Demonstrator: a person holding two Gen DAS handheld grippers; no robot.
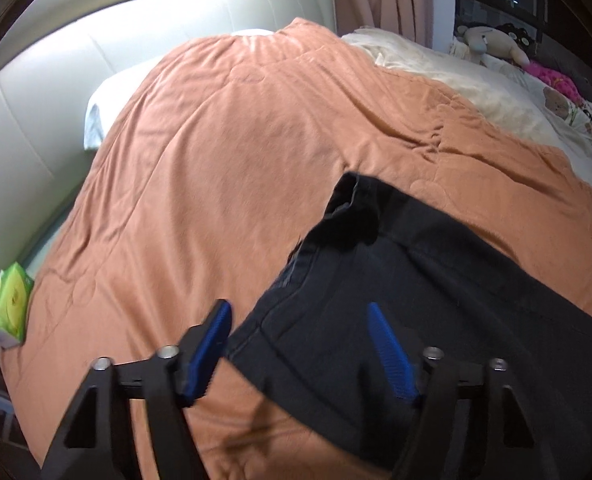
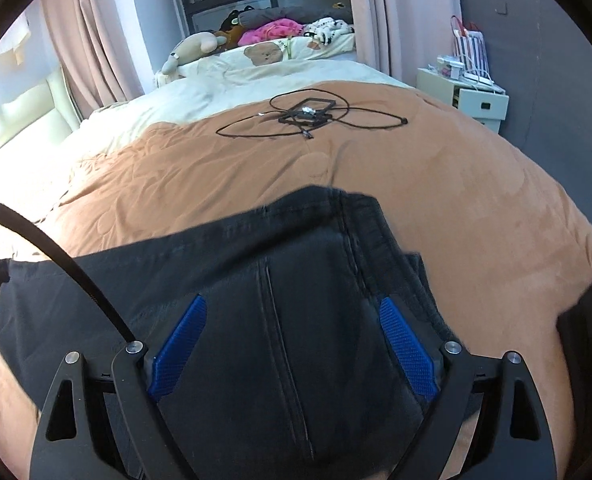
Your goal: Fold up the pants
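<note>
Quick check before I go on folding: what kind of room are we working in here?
Most likely a home bedroom. The black pants lie on a bed with an orange blanket, stuffed toys sit at its far side, and pink curtains hang behind.

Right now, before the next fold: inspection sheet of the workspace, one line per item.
Surface: orange quilt over the bed, creased, cream blanket beyond it.
Job's things: dark pants lie spread on the quilt, seams showing; fold state unclear.
Clutter: black frame-like object farther up the quilt; green packet at the bed edge.
Grippers: left gripper open, one finger over quilt, one over pants; right gripper open above the pants; contact cannot be told.
Cables: thin black cable looped around the frame object; a thick black cord crosses the right wrist view.
Surroundings: white headboard, pink curtains, plush toys, white nightstand.
</note>
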